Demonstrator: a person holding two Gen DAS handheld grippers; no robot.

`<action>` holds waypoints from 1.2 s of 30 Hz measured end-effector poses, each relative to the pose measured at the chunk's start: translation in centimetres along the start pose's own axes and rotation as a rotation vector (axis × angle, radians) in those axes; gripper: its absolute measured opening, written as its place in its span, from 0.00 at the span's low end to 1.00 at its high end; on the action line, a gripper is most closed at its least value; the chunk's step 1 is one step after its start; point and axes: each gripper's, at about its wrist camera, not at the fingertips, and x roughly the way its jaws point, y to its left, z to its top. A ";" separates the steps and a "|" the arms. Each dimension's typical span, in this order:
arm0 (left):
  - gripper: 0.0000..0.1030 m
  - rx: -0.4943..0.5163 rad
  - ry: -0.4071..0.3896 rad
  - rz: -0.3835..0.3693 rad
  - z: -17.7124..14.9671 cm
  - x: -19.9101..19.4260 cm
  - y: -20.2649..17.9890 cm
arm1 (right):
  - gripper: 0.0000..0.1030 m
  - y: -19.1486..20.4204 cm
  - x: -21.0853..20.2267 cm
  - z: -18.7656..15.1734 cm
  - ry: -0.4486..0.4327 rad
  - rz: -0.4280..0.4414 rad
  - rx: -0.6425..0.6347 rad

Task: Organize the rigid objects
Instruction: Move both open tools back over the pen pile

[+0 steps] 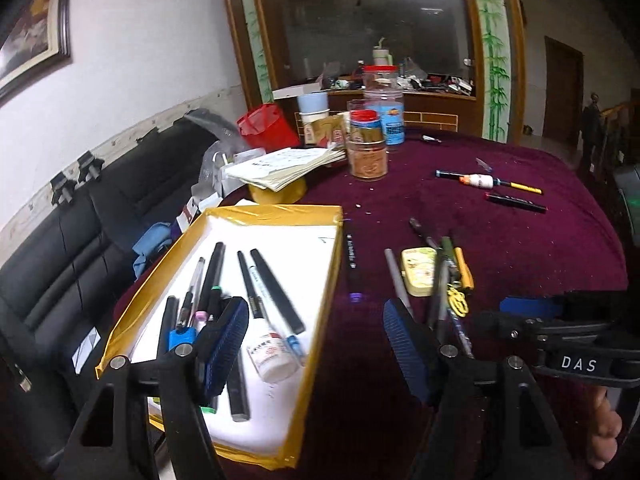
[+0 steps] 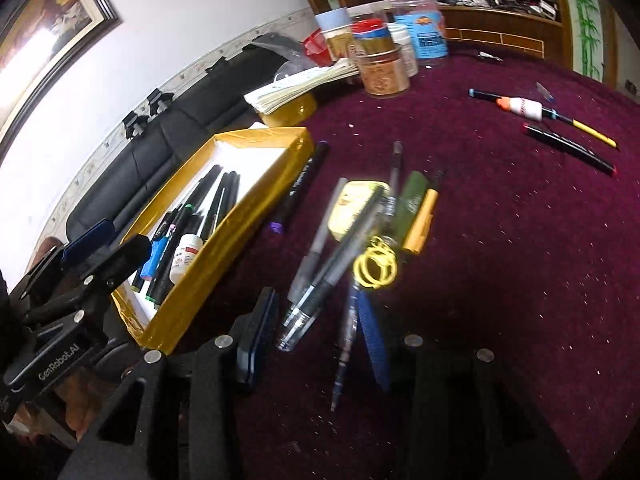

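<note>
A yellow-rimmed box [image 1: 256, 212] [image 2: 280, 136] holds several pens and a small white bottle [image 1: 272, 356] [image 2: 186, 256]. My left gripper [image 1: 316, 344] is open and empty above the box's right wall. A black marker [image 1: 352, 260] [image 2: 300, 188] lies beside the box. A heap of pens [image 1: 444, 280] [image 2: 340, 256], a yellow-green tin [image 1: 420, 270] [image 2: 352, 204] and a yellow ring charm [image 2: 376, 268] lie on the maroon cloth. My right gripper [image 2: 320, 328] is open over the heap's near end, with pens between its fingers.
Jars [image 1: 366, 148] [image 2: 384, 64], a paper stack [image 1: 288, 164] and a red bag [image 1: 266, 126] stand at the far side. More pens and a white glue bottle [image 1: 482, 180] [image 2: 524, 108] lie at the far right. A black sofa [image 1: 80, 248] is to the left.
</note>
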 end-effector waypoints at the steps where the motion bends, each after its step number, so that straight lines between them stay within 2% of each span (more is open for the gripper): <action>1: 0.71 0.010 -0.001 0.004 0.0 -0.1 -0.5 | 0.39 -0.3 -0.2 -0.1 -0.005 0.002 0.004; 8: 0.71 0.048 0.003 0.019 -0.3 -0.2 -1.8 | 0.39 -1.1 -1.0 -0.1 -0.025 0.010 0.006; 10: 0.72 0.022 0.021 -0.003 -0.7 0.3 -1.1 | 0.39 -1.4 -1.0 -0.1 -0.023 0.003 0.012; 14: 0.72 -0.097 0.137 -0.109 -1.5 2.3 1.1 | 0.39 -2.3 -0.3 0.3 -0.004 -0.012 0.032; 17: 0.72 -0.110 0.139 -0.102 -1.9 2.5 1.1 | 0.39 -3.3 1.5 0.7 0.047 -0.006 0.061; 19: 0.72 -0.110 0.140 -0.123 -1.9 2.5 1.1 | 0.36 -3.7 3.1 0.8 0.097 0.007 0.077; 24: 0.72 -0.139 0.159 -0.190 -2.1 2.8 1.5 | 0.17 -2.5 5.0 -0.6 0.135 -0.005 0.006; 27: 0.72 -0.144 0.170 -0.198 -2.1 3.3 1.3 | 0.11 -0.9 5.6 -1.1 0.112 -0.072 -0.090; 28: 0.72 -0.143 0.176 -0.203 -2.2 3.4 1.1 | 0.11 -0.3 5.8 -1.3 0.100 -0.107 -0.131; 32: 0.71 -0.125 0.188 -0.236 -2.1 3.7 -0.2 | 0.09 0.4 5.8 -1.5 0.110 -0.136 -0.188; 36: 0.69 -0.094 0.198 -0.303 -1.5 4.1 -1.9 | 0.09 -2.1 3.9 -1.3 0.131 -0.045 -0.098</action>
